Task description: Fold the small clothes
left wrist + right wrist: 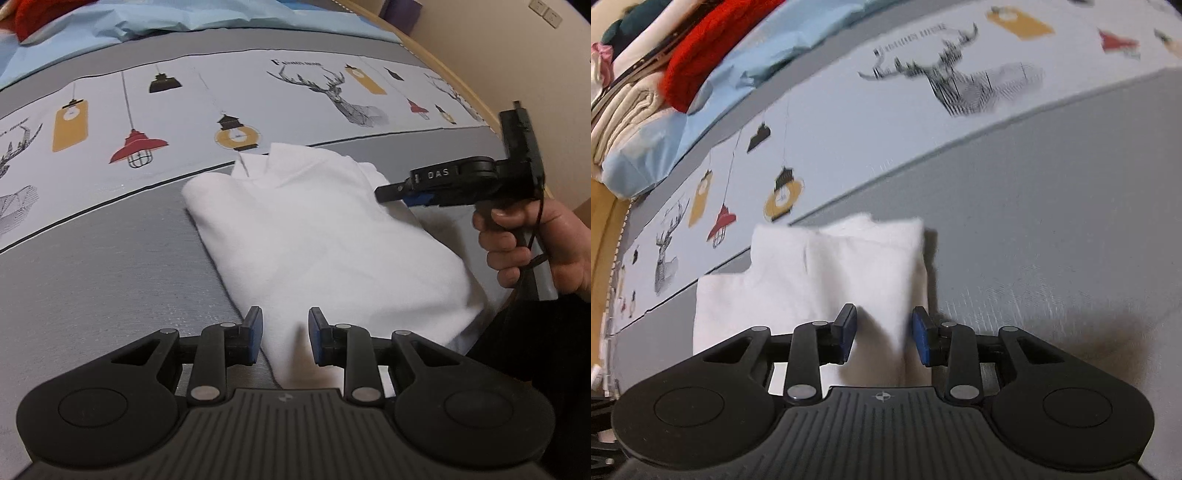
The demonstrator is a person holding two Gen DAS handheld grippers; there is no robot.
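Both my claws are open with nothing in them: my left claw (285, 334) and my right claw (882, 334) hang just over the white shirt (325, 236). It lies folded on the gray bed cover (103, 277), below the lamp pictures.

The left gripper (285, 334) points forward with its jaws parted, a clear gap between the blue pads (256, 332). The right gripper (883, 339) also has its jaws apart, blue pads (921, 341) facing each other across the gap. In the left wrist view the right gripper (391, 193) shows from the side, level, held by the right hand (532, 247) with fingers wrapped round the handle below it.
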